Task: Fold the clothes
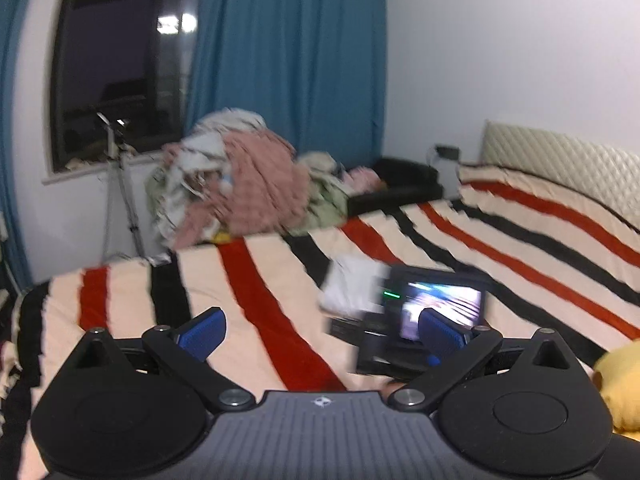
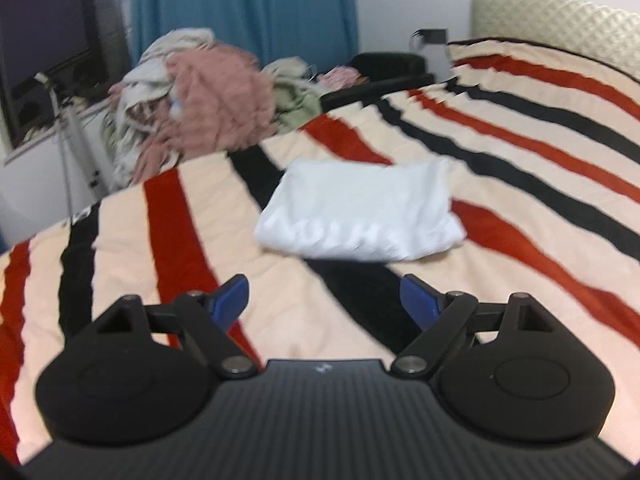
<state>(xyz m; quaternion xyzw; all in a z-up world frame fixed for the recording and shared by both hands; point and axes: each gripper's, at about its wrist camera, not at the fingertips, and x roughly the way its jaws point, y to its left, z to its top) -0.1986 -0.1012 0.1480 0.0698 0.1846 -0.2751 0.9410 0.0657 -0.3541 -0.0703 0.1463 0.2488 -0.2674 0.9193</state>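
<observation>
A folded white garment [image 2: 360, 210] lies flat on the striped bedspread [image 2: 540, 184], a little ahead of my right gripper [image 2: 326, 300], whose blue pads stand wide apart with nothing between them. In the left wrist view the same white garment [image 1: 350, 284] shows partly, behind the back of the right gripper with its lit screen [image 1: 436, 312]. My left gripper [image 1: 320, 330] is open over the bedspread [image 1: 248, 292], empty, to the left of the garment. A heap of unfolded clothes [image 1: 240, 184], pink and grey-white, sits at the far edge of the bed.
A blue curtain [image 1: 288, 52] and a dark window [image 1: 120, 60] are behind the heap. A tripod [image 1: 120, 184] stands by the wall. A quilted headboard [image 1: 560, 160] is at the right, a black seat [image 1: 400, 184] beside it. Something yellow [image 1: 620, 380] lies at the near right.
</observation>
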